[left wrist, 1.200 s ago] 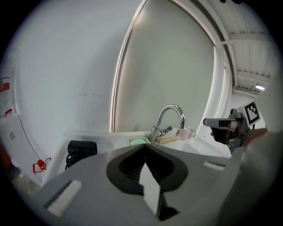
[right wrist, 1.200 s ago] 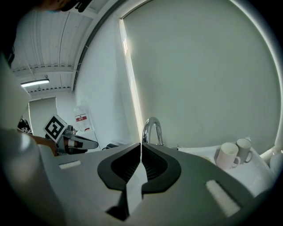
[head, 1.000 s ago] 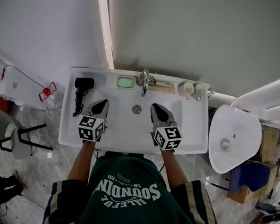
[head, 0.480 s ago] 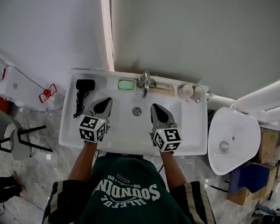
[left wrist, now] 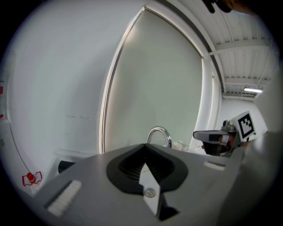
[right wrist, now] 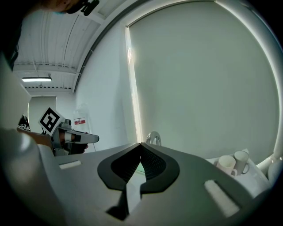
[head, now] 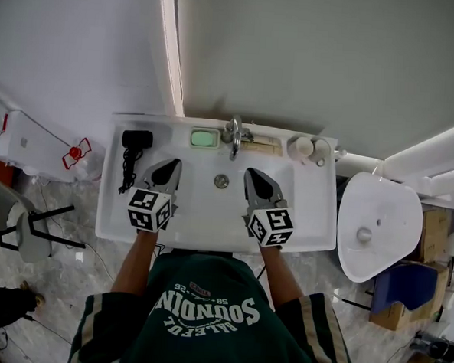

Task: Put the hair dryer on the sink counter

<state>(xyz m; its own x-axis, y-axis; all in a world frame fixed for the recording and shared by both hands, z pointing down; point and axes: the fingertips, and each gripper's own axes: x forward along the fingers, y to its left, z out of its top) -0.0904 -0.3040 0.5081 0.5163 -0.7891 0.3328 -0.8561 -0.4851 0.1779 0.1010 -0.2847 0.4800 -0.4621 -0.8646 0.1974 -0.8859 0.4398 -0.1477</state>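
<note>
The black hair dryer [head: 137,138] lies on the back left corner of the white sink counter [head: 317,213], its cord [head: 126,169] trailing toward me. The left gripper view shows the hair dryer [left wrist: 66,166] as a dark shape low on the left. My left gripper [head: 174,164] hovers just right of the cord, shut with nothing in it [left wrist: 144,145]. My right gripper [head: 250,171] hangs over the basin's right side. Its jaws meet at the tip and hold nothing [right wrist: 140,144].
A chrome faucet [head: 234,133] and a green soap dish [head: 203,137] stand at the back of the basin, two pale cups [head: 309,147] at the back right. A drain [head: 222,181] lies between the grippers. A toilet [head: 378,224] stands to the right, a chair [head: 25,222] to the left.
My left gripper has lifted slightly beside the cord. The hair dryer and the right gripper have stayed where they were.
</note>
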